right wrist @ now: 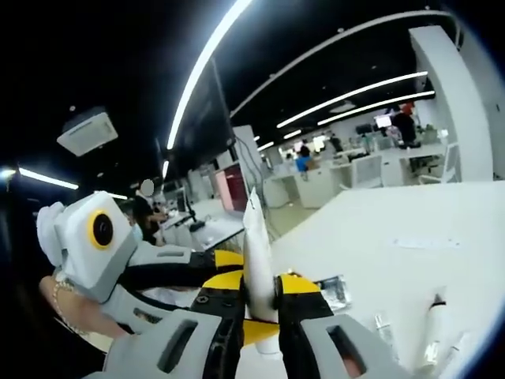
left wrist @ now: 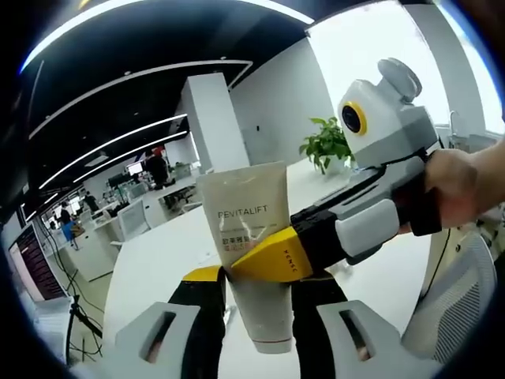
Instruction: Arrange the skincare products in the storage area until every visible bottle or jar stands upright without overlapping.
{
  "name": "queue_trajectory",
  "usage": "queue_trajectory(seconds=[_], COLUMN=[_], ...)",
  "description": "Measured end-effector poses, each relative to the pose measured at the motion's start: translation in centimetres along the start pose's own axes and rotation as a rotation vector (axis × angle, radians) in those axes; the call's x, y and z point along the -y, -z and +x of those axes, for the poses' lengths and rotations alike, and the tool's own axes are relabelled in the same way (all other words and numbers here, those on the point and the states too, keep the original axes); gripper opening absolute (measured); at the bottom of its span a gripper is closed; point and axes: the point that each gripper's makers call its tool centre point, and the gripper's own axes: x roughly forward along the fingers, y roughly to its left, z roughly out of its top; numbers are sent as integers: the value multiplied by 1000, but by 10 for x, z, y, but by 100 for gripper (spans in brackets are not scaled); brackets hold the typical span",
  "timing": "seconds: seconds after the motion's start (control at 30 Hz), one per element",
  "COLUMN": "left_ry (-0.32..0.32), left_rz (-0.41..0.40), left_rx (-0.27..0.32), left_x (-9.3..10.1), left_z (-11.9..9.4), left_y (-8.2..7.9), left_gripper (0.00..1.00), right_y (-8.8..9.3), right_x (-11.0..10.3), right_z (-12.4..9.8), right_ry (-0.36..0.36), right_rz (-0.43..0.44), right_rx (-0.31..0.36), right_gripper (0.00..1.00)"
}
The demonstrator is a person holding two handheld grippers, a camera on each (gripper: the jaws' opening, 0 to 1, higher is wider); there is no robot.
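Both claws are pinching one cream tube held up in the air.

In the left gripper view, the left gripper is rising from 6 o'clock with its jaws pressing the lower part of the tube, near its cap end; the tube is standing centre-frame, printed face toward the lens. The right gripper is reaching in from 3 o'clock, held by a hand, its yellow tips clamping the tube's middle. A potted plant is sitting at 1 o'clock on the white table.

In the right gripper view, the right gripper is squeezing the tube, seen edge-on at centre. The left gripper is coming in from 9 o'clock, touching the tube. More small bottles are lying on the table at 4 o'clock.
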Motion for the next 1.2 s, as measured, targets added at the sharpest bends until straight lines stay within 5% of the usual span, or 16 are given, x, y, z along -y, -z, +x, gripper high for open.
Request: queue_trajectory(seconds=[0.27,0.4,0.53,0.67,0.77,0.9,1.03,1.13,1.2], left_ry=[55,102,198,377,528,545,537,600,632], left_rz=[46,40,36,56,-107,-247,-223,-109,-103], left_rx=[-14,-25,-45,-115,-50,20,42,66,78], left_x=[5,5,10,18,26,13,3,13,16], left_z=[-4,-11,-24,-40,-52,-54,-55,-58,-59], left_y=[8,17,27,41,25,8,-1,-9,-13], left_gripper=[35,54,57,57,57,54,43,36,31], right_y=[10,21,30,36,37,40,44,46,47], right_x=[-1,-2,-5,-13,-23,-38,-47,-51,-53], right_z=[-1,-3,-6,-7,-7,-9,-10,-10,-10], right_ry=[-39,-66,-132,-213,-282,-354,-393,-421,-436], right_rz=[-25,-65,-93,-145,-170,-197,-220,-219,-219], right_rx=[-28,-53,-70,-102,-98,-109,-122,-119,-117], right_gripper=[4,4,3,3,3,3,3,3,3])
